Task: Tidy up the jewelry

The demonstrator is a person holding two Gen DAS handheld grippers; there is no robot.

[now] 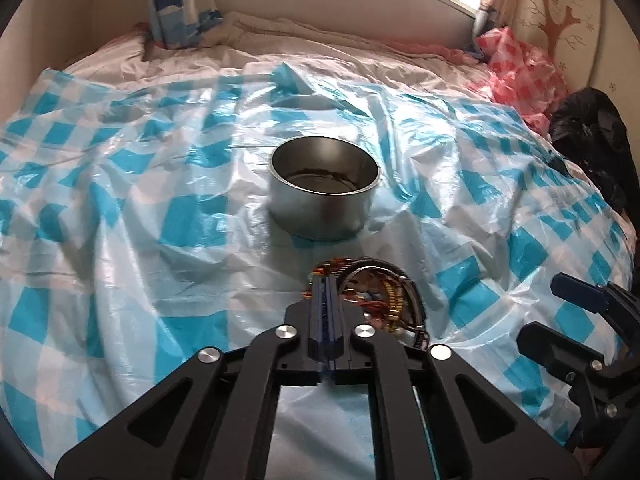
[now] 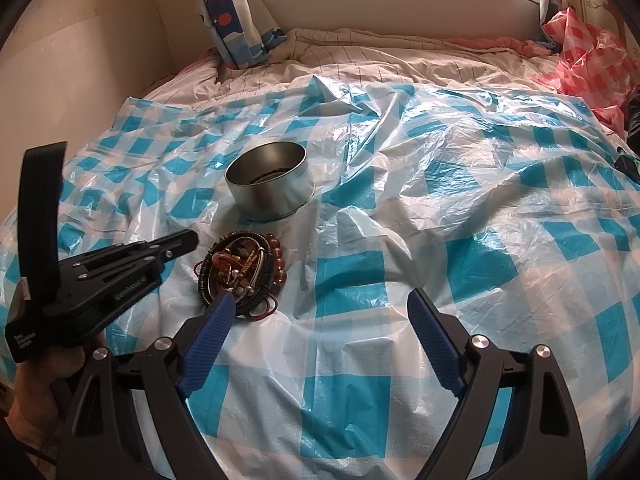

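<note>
Left gripper had jaws pressed together at the edge of the bracelet pile, pinching nothing obvious. Right gripper jaws spread wide, nothing between. Pile sat on the blue-checked plastic sheet, near the metal tin.

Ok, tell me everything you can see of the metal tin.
The metal tin is a short round can of dull silvery metal, lidless, standing upright on the blue-and-white checked plastic sheet. Something dark lies on its bottom; what it is cannot be told. A seam rings its base. It sits just beyond the jewelry pile, apart from it, and neither gripper touches it.
</note>
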